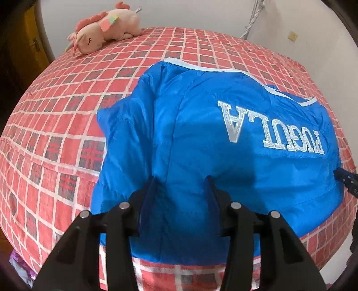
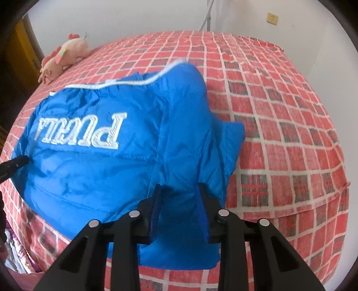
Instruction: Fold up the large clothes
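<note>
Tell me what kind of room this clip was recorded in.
Most likely a bedroom: a bed with a red checked sheet, a pink plush toy lying at its far edge, and a blue jacket spread on it. A plain white wall stands behind.

The left claw (image 1: 181, 185) straddles a fold of the blue jacket (image 1: 223, 145) on the checked bed (image 1: 56, 134); a plush toy (image 1: 105, 29) lies beyond.
</note>
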Demonstrator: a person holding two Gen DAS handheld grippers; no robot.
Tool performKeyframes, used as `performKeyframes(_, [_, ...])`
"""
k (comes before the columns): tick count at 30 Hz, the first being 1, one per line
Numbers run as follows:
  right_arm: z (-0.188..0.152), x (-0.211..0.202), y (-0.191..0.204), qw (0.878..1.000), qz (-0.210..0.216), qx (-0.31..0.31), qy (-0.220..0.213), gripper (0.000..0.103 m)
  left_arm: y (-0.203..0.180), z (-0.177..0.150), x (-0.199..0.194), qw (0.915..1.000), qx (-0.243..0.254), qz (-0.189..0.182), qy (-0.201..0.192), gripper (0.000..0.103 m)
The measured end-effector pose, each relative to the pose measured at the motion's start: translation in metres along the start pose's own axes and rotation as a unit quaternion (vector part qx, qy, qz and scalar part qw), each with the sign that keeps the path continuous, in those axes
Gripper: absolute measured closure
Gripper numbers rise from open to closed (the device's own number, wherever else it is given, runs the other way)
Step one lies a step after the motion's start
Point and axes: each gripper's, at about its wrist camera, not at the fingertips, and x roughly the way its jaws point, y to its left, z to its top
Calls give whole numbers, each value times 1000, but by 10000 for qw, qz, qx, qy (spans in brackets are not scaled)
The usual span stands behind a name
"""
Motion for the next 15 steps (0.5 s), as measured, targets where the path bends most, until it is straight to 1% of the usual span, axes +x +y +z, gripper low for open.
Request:
performKeyframes(3, [-7,7,-5,9997,107,110,-173,73,1,-1,1,10000,-11,-32,13,58])
performKeyframes(5, [-8,9,-4,9996,84,149,-241,73,4,0,2,10000,-24,-54,28,58])
performKeyframes(8, [-8,8,-2,9995,-6,152,-265,73,3,-2,-1,10000,-26,-60,39,58])
performKeyframes(12, [-4,1,-4,9993,58,317,-201,73,4,-5,-9,9999,-77,-95,41,60])
performKeyframes(15, [-2,-12,-2,9994,66,280,-213,72,5,-7,-18,9999,-42,-99,33,59])
